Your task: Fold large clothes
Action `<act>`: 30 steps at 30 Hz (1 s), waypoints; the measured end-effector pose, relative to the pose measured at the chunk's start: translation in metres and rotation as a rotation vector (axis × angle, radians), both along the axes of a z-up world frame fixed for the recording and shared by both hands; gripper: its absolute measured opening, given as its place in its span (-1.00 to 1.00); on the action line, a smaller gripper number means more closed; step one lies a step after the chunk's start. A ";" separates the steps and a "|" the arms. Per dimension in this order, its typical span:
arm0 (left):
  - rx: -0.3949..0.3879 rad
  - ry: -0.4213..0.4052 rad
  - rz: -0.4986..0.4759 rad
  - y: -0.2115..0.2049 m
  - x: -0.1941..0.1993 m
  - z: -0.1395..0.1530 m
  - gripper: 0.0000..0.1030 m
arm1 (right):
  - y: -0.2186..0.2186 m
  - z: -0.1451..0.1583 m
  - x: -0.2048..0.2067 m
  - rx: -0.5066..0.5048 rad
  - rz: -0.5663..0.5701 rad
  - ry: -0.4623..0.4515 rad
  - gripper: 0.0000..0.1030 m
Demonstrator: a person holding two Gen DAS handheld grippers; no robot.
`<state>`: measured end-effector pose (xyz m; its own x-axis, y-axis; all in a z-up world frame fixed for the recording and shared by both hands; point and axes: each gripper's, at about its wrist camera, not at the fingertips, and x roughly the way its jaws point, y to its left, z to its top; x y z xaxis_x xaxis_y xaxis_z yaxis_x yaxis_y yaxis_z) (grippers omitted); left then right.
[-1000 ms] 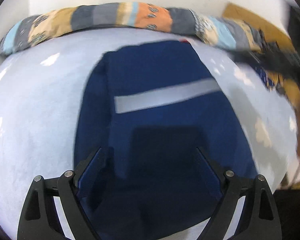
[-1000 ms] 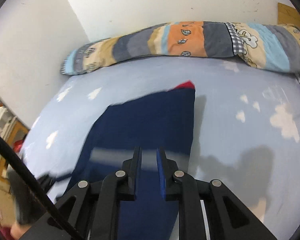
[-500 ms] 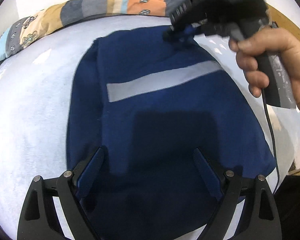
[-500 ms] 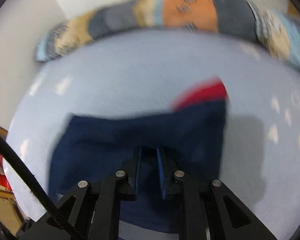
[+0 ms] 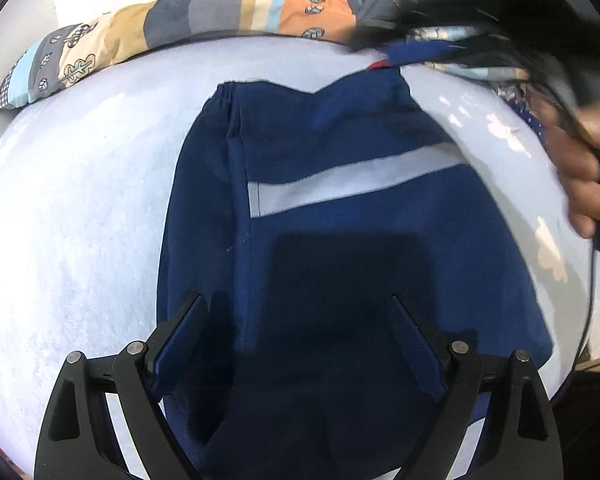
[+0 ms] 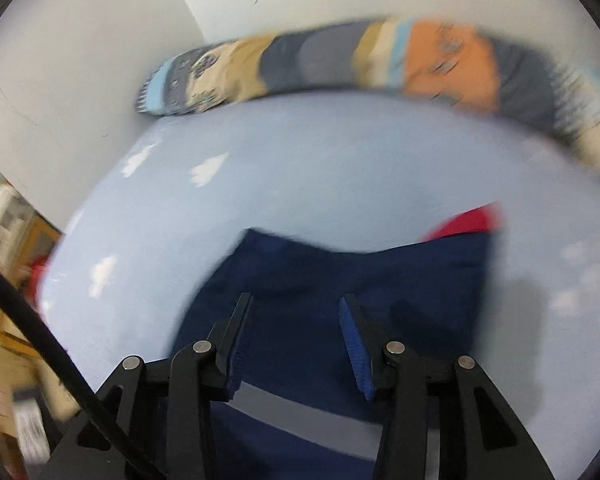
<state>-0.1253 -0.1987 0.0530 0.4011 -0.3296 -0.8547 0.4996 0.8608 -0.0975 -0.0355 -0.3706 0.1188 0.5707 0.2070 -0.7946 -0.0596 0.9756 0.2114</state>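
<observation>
Left wrist view: unlabelled navy garment.

A folded navy garment with a pale grey reflective band lies flat on a light blue bedsheet with white clouds, a sliver of red showing at its far right corner. The left gripper hovers over its near part with jaws spread wide and nothing between them. A long patchwork bolster pillow lies along the far edge against a white wall, and at upper right a hand holds the blurred black right gripper near that far corner.
</observation>
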 end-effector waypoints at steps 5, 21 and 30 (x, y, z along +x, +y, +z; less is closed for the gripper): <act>-0.012 -0.006 -0.007 -0.006 -0.004 0.005 0.76 | -0.024 -0.013 -0.036 -0.139 -0.027 0.045 -0.11; 0.044 0.017 0.002 0.007 -0.011 -0.002 0.76 | 0.003 -0.019 -0.149 -0.031 0.041 0.129 -0.21; 0.107 -0.011 0.039 0.002 -0.020 -0.016 0.77 | 0.026 -0.073 -0.191 -0.111 0.054 0.180 -0.10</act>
<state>-0.1455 -0.1966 0.0366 0.4218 -0.2205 -0.8795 0.4657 0.8849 0.0015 -0.2262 -0.3449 0.0458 0.4082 0.1397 -0.9022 -0.0838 0.9898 0.1153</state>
